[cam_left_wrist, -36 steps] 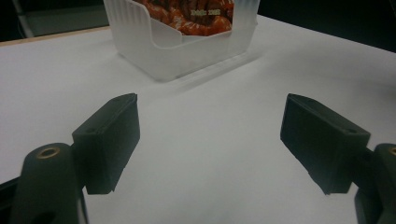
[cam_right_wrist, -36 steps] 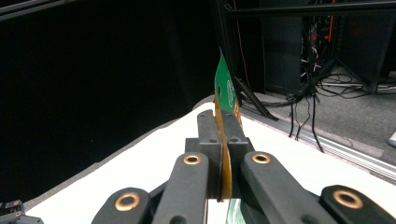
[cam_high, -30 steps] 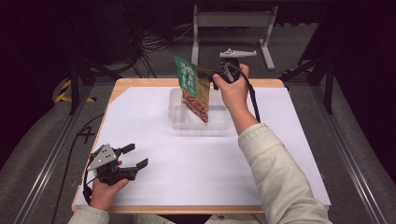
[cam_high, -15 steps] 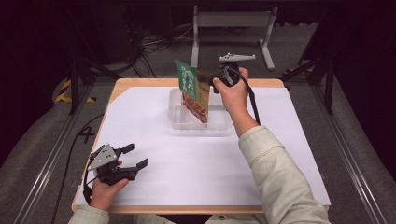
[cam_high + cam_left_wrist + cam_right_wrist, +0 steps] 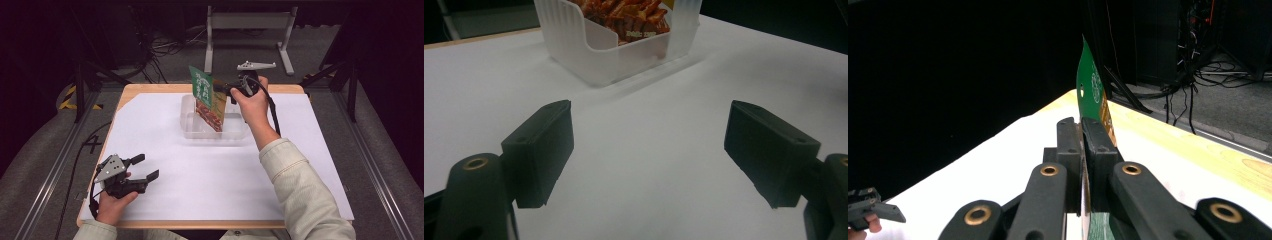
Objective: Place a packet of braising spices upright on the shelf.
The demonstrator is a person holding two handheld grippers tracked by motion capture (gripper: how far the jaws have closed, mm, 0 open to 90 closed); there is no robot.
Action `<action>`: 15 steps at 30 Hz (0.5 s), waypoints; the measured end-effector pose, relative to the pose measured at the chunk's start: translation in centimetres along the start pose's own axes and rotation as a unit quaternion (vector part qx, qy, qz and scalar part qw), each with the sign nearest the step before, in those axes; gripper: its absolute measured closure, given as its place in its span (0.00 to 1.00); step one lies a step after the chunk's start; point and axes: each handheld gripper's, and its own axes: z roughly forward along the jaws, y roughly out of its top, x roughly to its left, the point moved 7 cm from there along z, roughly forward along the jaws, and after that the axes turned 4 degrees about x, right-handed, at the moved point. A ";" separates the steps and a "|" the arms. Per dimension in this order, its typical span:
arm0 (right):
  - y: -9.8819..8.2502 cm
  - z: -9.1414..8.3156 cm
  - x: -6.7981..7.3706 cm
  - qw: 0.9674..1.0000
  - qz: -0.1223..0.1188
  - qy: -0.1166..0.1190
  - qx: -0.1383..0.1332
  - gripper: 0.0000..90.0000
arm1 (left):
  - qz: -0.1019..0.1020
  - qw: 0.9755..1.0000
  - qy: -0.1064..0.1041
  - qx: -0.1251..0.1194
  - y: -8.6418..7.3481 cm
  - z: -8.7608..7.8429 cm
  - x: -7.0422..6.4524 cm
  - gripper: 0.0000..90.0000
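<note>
Right claw, far side of the worktop: jaws pressed together on the upper edge of a flat snack packet, pinching it so that it hangs on edge; the right gripper view shows the packet rising thin and green from between the two black jaws, a grip at the rim that leaves the lower body free. The packet's lower corner reaches down into a clear plastic bin standing on the white sheet near the worktop's far middle; held upright and slightly tilted, it presents its narrow profile to the bin's opening, which suits a slot-in placement. The left gripper view shows the bin with its low front cut-out and the printed food picture of the packet behind the translucent wall. Left claw, near-left corner of the worktop: jaws spread wide, nothing between them, resting low over the bare sheet and well apart from the bin, probably parked clear of the working hand.
</note>
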 end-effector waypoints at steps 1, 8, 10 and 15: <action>0.0 0.0 0.0 1.000 0.000 0.000 0.000 0.97 | 0.000 1.000 0.000 0.000 0.0 0.0 0.0 0.23; -0.5 -0.1 -0.1 1.000 -0.005 -0.005 0.003 0.98 | 0.002 1.000 -0.001 0.002 0.0 0.1 0.0 0.23; -0.5 -0.2 -0.1 1.000 -0.006 -0.006 0.004 0.98 | -0.001 1.000 -0.001 0.002 0.0 0.1 0.0 0.23; -0.5 -0.2 0.0 1.000 -0.004 -0.005 0.004 0.95 | -0.001 1.000 -0.002 0.002 0.0 0.1 0.0 0.23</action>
